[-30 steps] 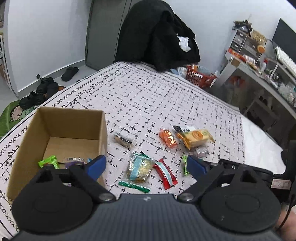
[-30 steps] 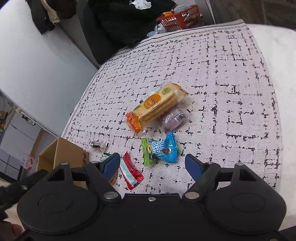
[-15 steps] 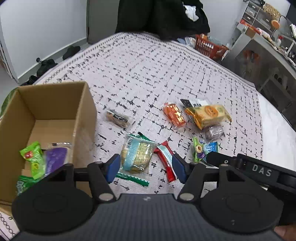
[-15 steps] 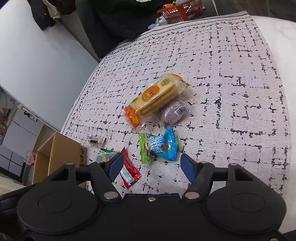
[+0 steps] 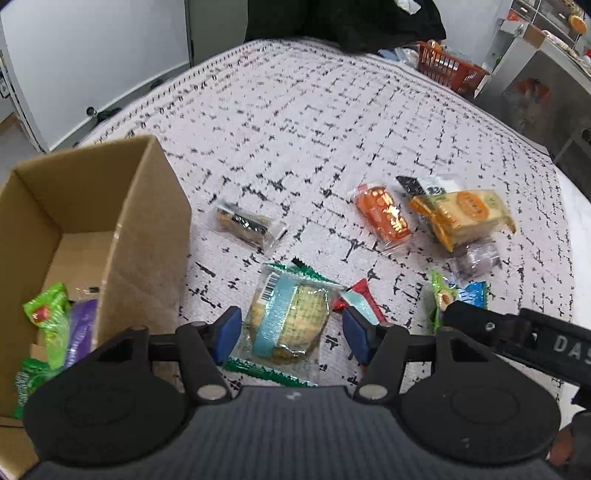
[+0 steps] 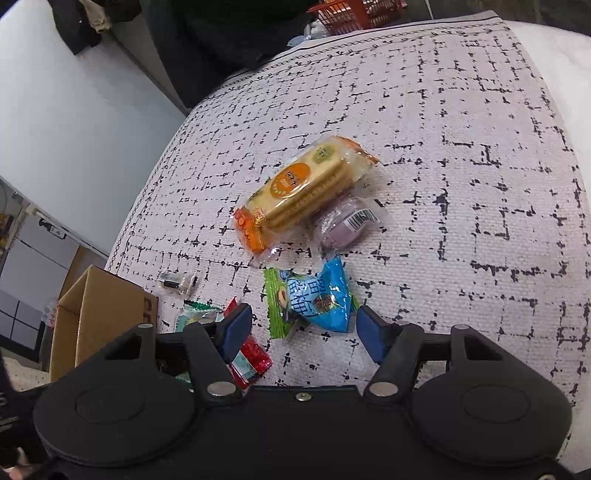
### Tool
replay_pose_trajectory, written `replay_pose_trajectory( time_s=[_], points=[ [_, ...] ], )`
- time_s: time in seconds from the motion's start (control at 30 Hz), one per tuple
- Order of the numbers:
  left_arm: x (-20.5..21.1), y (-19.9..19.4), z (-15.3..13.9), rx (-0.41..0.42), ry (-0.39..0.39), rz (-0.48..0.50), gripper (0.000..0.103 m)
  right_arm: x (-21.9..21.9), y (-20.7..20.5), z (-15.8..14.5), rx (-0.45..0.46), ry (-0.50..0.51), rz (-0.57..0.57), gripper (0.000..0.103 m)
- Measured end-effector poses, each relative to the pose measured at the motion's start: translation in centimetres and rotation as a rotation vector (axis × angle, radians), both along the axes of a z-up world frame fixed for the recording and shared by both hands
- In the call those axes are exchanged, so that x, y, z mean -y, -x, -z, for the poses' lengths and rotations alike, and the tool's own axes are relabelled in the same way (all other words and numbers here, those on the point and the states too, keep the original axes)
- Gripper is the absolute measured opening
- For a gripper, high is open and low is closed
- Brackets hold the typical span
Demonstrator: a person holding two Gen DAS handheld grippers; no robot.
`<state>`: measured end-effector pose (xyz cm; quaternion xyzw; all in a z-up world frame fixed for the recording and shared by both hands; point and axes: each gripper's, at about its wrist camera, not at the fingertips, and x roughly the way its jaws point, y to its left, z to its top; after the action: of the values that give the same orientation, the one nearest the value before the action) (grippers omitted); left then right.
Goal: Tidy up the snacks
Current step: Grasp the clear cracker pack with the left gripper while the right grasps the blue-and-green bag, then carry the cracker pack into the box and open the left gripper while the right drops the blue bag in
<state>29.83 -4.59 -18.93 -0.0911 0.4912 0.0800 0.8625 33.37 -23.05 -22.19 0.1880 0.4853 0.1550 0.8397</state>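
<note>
Several snack packets lie on the patterned bed cover. My left gripper [image 5: 291, 330] is open, its blue pads either side of a clear cracker packet with a teal band [image 5: 290, 317]. A cardboard box [image 5: 147, 221] stands to its left with green and purple packets [image 5: 55, 325] inside. My right gripper [image 6: 304, 332] is open around a blue and green candy packet [image 6: 317, 299]. Beyond it lie an orange biscuit pack [image 6: 303, 188] and a purple wrapped cake [image 6: 343, 221]. A red bar [image 6: 251, 360] lies by the right gripper's left finger.
An orange packet [image 5: 384, 214] and a dark wrapped snack [image 5: 247, 225] lie mid-bed. A red basket [image 5: 447, 70] and black clothes [image 5: 343, 22] are past the far edge. Shelves stand at the far right. The bed drops off at the right edge [image 6: 576, 110].
Both grippers have moved forward and down toward the snacks. The left now straddles the cracker packet, the right the blue candy packet. Both jaws have narrowed slightly but stay open.
</note>
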Motion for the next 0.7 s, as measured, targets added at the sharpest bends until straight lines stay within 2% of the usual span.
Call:
replay_pose_trajectory(
  time_s=[0.37,0.43,0.5,0.53,0.7],
  points=[
    [-0.2,-0.8,2.0,-0.003,-0.001,-0.023,0.062,-1.1,-0.4,0.5,0.022,0.059,-0.020,0.061],
    [-0.4,-0.7,2.1,0.006,0.012,-0.034,0.061,-1.0,-0.5,0.6,0.022,0.069,-0.013,0.053],
    [-0.5,-0.5,2.2,0.015,0.012,-0.046,0.056,-0.9,-0.5,0.7,0.023,0.064,-0.011,0.049],
    [-0.7,-0.4,2.2,0.020,0.016,-0.049,0.055,-0.9,-0.6,0.7,0.022,0.066,-0.013,0.033],
    [-0.4,0.1,1.6,0.029,0.023,-0.050,0.049,-0.8,-0.3,0.4,0.024,0.059,-0.020,0.030]
  ],
)
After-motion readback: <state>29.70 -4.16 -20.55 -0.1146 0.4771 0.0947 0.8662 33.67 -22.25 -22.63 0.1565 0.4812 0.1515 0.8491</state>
